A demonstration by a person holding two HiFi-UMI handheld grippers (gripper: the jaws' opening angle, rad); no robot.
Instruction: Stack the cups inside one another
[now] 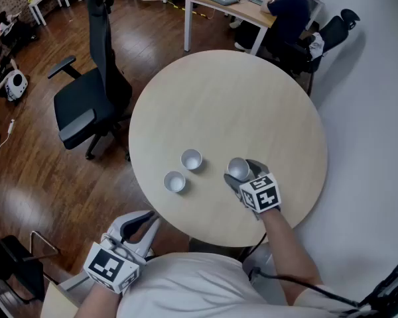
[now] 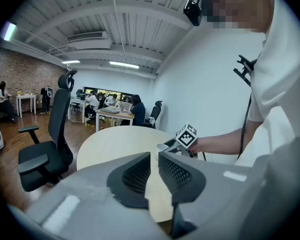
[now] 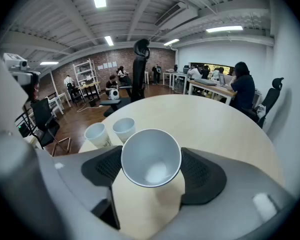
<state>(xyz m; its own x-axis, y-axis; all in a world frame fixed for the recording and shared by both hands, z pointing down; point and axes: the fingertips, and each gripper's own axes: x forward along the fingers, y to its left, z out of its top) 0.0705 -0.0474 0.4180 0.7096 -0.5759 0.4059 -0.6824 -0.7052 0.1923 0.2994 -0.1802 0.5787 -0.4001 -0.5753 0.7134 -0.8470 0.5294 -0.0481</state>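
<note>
Your left hand-held gripper (image 2: 154, 157) hangs off the near edge of the worktop (image 1: 239, 105), close to your body. Its jaws are drawn nearly together with nothing between them. It's parked there, I'd guess, so it stays out of the right arm's way.

Your right hand-held gripper (image 3: 151, 170) is clenched on a cup (image 1: 238, 169). One pad sits on each side of the wall just under the rim, and the mouth is open toward the gripper's camera. Gripping the sides leaves the base free, which is what you want for dropping it into another cup. I can't tell whether the base is on the worktop or just clear of it.

The two free cups stand upright to the left of the held one, apart from it. The nearer cup (image 1: 174, 181) and the farther cup (image 1: 190, 159) are just beside each other but not touching, both with mouths up, so either can take the held cup. No cup is nested yet, so the task looks to be at its first pick.

My read on the next move: line the base up over one open mouth. The wall is thin, so don't squeeze it oval.

Beyond the cups the worktop is bare. An office chair (image 1: 86, 105) stands off its far left, and a person sits at a desk (image 1: 285, 12) further back.
</note>
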